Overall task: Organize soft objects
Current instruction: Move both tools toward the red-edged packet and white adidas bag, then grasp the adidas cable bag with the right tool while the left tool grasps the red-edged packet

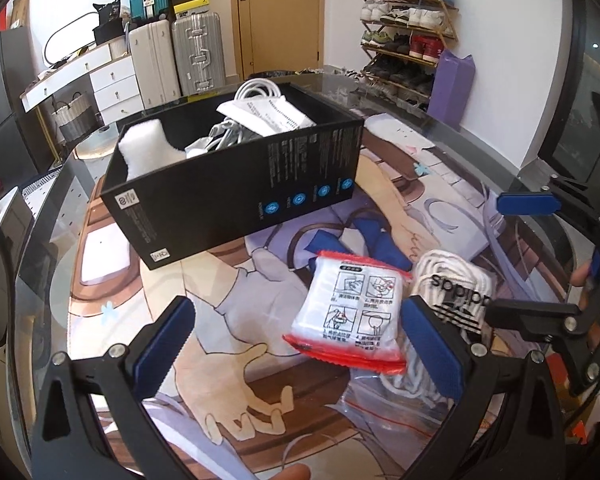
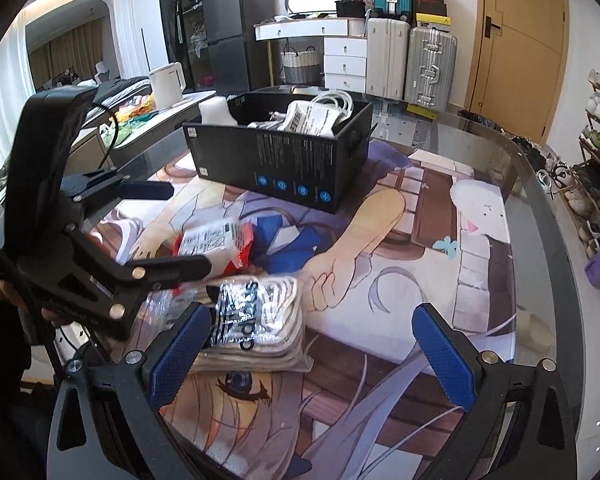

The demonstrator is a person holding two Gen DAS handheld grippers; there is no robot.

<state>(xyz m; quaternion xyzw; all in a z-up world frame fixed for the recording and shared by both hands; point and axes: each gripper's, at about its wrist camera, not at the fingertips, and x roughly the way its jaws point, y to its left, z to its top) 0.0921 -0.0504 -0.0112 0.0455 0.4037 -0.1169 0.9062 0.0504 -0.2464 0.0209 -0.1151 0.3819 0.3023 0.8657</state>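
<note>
A flat plastic packet with red edges (image 1: 350, 312) and printed instruction panels lies on the illustrated mat (image 1: 228, 364), partly overlapping a bagged bundle of white Adidas socks (image 1: 456, 292) just to its right; the two are touching, the packet's lower corner resting over the bag's clear plastic. From the right wrist view the same socks bag (image 2: 256, 320) sits directly ahead of the right gripper's left finger, with the red-edged packet (image 2: 216, 242) behind it and partly hidden by the other tool. The left gripper (image 1: 300, 344) hangs over the packet with its blue-padded fingers (image 1: 162, 350) spread wide, one on either side of the packet, and I see no pad pressing on it. The right gripper (image 2: 314, 354) is also spread wide, its blue pads (image 2: 446, 356) apart over bare mat, holding nothing; its left pad sits at the near edge of the socks bag, though I cannot tell whether it touches. Farther back on the mat stands an open black cardboard box (image 1: 236, 184), which already holds a white foam piece (image 1: 146, 148) at one end, coiled white cables (image 1: 258, 88) and a white printed pouch (image 1: 266, 114) toward the other. The mat covers a round glass table (image 2: 540, 216). Beyond it are suitcases (image 1: 196, 54) against the wall, a white chest of drawers (image 1: 114, 84), a wooden door (image 1: 280, 16) and a shoe rack (image 1: 404, 36) with a purple bag (image 1: 452, 84) beside it.
</note>
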